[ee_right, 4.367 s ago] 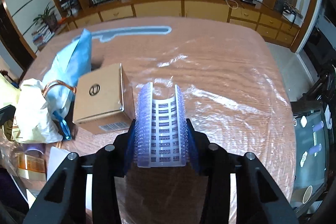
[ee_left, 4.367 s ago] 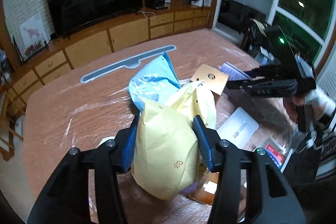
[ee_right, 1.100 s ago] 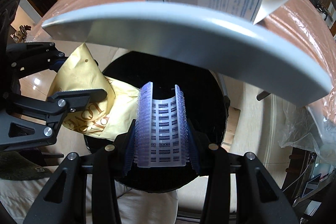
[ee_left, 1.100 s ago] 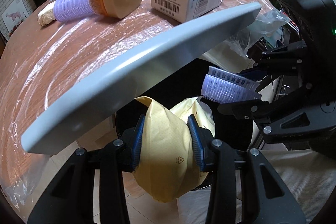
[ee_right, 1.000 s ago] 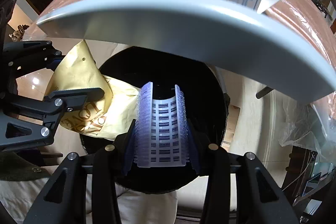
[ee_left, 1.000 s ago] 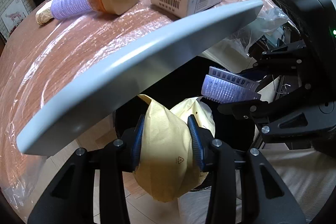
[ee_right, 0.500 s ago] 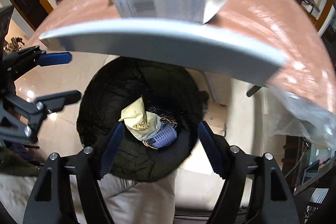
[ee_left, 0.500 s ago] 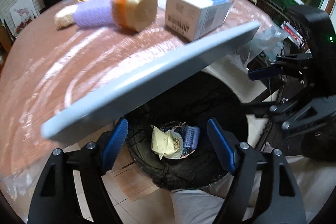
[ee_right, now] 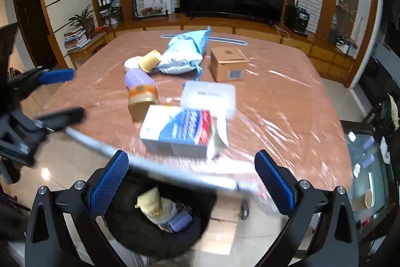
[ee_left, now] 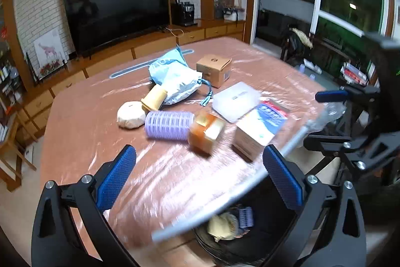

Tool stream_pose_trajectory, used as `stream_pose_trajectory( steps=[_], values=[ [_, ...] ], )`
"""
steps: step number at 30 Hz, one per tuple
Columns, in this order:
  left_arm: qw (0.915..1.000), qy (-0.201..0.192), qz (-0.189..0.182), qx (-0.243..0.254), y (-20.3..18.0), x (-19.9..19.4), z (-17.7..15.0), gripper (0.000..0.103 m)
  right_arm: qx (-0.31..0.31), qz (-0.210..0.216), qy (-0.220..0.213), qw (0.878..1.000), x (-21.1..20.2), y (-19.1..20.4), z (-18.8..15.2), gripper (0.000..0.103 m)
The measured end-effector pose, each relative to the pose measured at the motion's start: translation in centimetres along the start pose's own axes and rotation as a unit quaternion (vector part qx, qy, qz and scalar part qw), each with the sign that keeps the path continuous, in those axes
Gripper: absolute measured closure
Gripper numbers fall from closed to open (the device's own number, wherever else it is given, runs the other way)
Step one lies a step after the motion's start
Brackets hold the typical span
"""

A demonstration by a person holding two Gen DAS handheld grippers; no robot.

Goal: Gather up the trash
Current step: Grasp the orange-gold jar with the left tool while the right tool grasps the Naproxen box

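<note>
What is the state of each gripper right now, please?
Left gripper: jaws opening wide, nothing between them.
Right gripper: jaws opening wide, nothing between them; yellow bag and blue bubble wrap lie in the bin below.

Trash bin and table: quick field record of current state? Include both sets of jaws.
bin: black trash bin on the floor below the table's near edge
bin contents: yellow bag, lilac hair roller
left gripper: jaws opening, nothing between them
right gripper: jaws opening, nothing between them
table: plastic-covered, things on it
left on table: blue bag, cardboard box, lilac roller, orange bottle, blue-and-white carton, clear case
</note>
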State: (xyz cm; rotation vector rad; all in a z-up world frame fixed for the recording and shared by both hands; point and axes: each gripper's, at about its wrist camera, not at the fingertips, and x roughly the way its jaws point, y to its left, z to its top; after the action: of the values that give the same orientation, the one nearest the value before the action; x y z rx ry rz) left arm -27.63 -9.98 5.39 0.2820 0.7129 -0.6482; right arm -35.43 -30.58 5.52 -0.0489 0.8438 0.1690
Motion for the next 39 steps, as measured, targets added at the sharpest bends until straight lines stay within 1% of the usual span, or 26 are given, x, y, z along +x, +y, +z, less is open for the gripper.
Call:
stream_pose_trajectory(
  steps=[2, 5, 8, 10, 12, 15, 17, 19, 20, 21, 22, 23, 24, 25, 29, 32, 36, 39],
  values=[
    [0.9997, 0.019, -0.013, 0.012, 0.3, 2.4, 0.5, 0.001, -0.007, 0.001, 0.011, 1.0, 1.3, 0.3, 0.5, 0.004],
    [0.9982, 0.039, -0.022, 0.038, 0.5, 4.5, 0.5, 0.002, -0.013, 0.011, 0.034, 0.999, 3.7, 0.7, 1.0, 0.004],
    [0.9962, 0.052, -0.033, 0.061, 0.5, 5.7, 0.6, 0.002, -0.013, 0.016, 0.04, 0.999, 4.6, 1.0, 0.7, 0.004],
    [0.9949, 0.061, -0.038, 0.071, 0.0, 6.4, 0.7, 0.008, -0.005, 0.023, 0.043, 0.999, 5.2, 1.0, 0.7, 0.004],
    [0.9937, 0.068, -0.043, 0.077, -0.3, 6.8, 0.6, 0.021, 0.003, 0.029, 0.047, 0.998, 5.8, 1.0, 0.9, 0.004],
    [0.9928, 0.076, -0.056, 0.074, -0.2, 7.4, 0.7, 0.031, 0.003, 0.029, 0.053, 0.998, 6.5, 1.2, 1.0, 0.004],
    [0.9922, 0.078, -0.067, 0.07, 0.0, 7.6, 0.7, 0.034, 0.0, 0.034, 0.057, 0.998, 6.9, 1.3, 0.9, 0.004],
    [0.9909, 0.082, -0.076, 0.075, 0.0, 7.8, 0.7, 0.042, -0.008, 0.031, 0.059, 0.998, 7.3, 1.5, 1.0, 0.004],
    [0.9899, 0.086, -0.08, 0.079, 0.0, 8.0, 0.7, 0.048, -0.01, 0.03, 0.06, 0.998, 7.4, 1.5, 1.0, 0.004],
    [0.9891, 0.09, -0.084, 0.08, 0.0, 8.2, 0.7, 0.051, -0.01, 0.035, 0.062, 0.997, 7.7, 1.5, 1.0, 0.004],
    [0.9886, 0.092, -0.087, 0.081, 0.0, 8.4, 0.7, 0.052, -0.008, 0.04, 0.063, 0.997, 7.8, 1.4, 1.1, 0.004],
    [0.9883, 0.093, -0.089, 0.081, 0.0, 8.5, 0.7, 0.056, -0.006, 0.045, 0.063, 0.997, 7.9, 1.3, 1.2, 0.008],
    [0.9878, 0.095, -0.093, 0.08, 0.1, 8.5, 0.7, 0.064, -0.005, 0.05, 0.065, 0.997, 8.0, 1.2, 1.3, 0.013],
    [0.9871, 0.098, -0.102, 0.074, 0.2, 8.6, 0.7, 0.065, -0.004, 0.053, 0.068, 0.996, 8.1, 1.1, 1.3, 0.018],
    [0.9875, 0.096, -0.113, 0.054, 0.8, 8.6, 0.8, 0.065, 0.013, 0.07, 0.065, 0.995, 7.9, 0.1, 1.4, 0.02],
    [0.9896, 0.091, -0.103, 0.043, 0.9, 8.0, 0.7, 0.065, 0.021, 0.072, 0.063, 0.995, 7.6, -0.3, 1.4, 0.02],
    [0.9919, 0.082, -0.098, -0.002, 1.8, 6.9, 0.5, 0.065, 0.038, 0.077, 0.061, 0.994, 7.1, -1.0, 1.4, 0.02],
    [0.9918, 0.085, -0.093, -0.021, 2.4, 6.7, 0.1, 0.065, 0.05, 0.083, 0.066, 0.993, 7.3, -1.5, 1.4, 0.02]
  ],
)
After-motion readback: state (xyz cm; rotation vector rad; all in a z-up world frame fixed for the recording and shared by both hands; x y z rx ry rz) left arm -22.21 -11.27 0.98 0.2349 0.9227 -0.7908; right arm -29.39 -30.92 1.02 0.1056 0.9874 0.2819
